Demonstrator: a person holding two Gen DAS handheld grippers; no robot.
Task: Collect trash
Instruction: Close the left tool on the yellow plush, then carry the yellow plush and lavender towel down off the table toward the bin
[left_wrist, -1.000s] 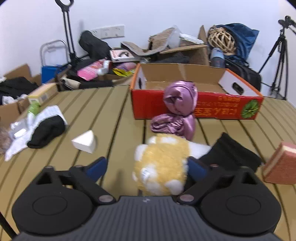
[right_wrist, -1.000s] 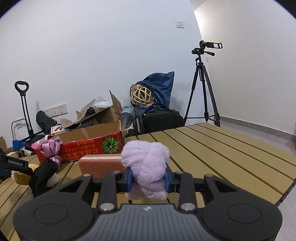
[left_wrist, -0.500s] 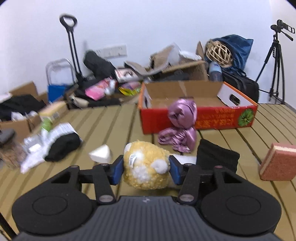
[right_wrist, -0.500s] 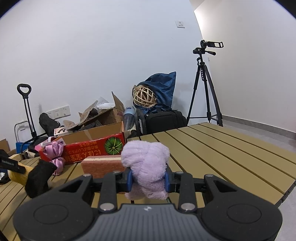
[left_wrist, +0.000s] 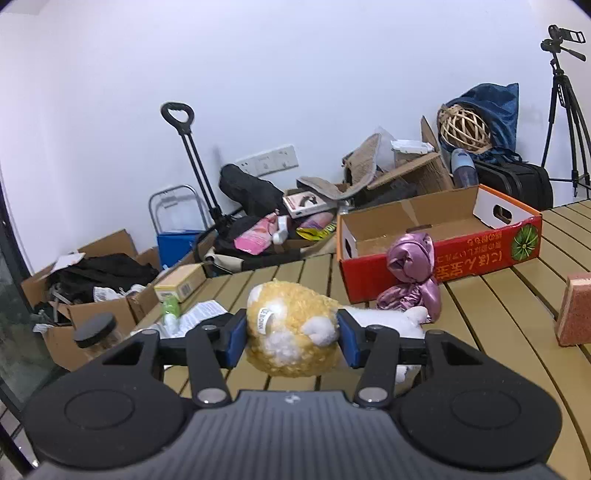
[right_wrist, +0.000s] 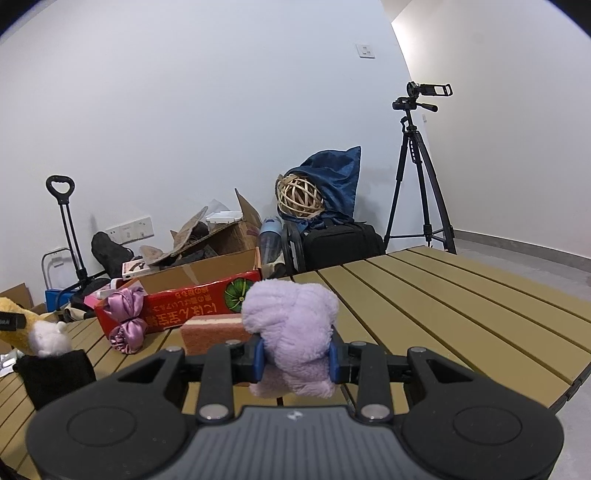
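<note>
Left wrist: left tongs (left_wrist: 291, 338) clamp yellow plush (left_wrist: 291, 328); right tongs (right_wrist: 295, 360) clamp lilac plush (right_wrist: 291, 332).

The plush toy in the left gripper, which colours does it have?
Yellow with white patches, clearest in the left wrist view: plush toy.

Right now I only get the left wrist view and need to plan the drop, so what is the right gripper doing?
Observer: The right gripper is shut on a lilac fluffy cloth.
Operator: Anything lying just ahead of it?
Observer: A pink sponge, between the cloth and the red box.
Operator: Is the table past it bare?
Observer: The table to its right shows only slats up to the edge.
</note>
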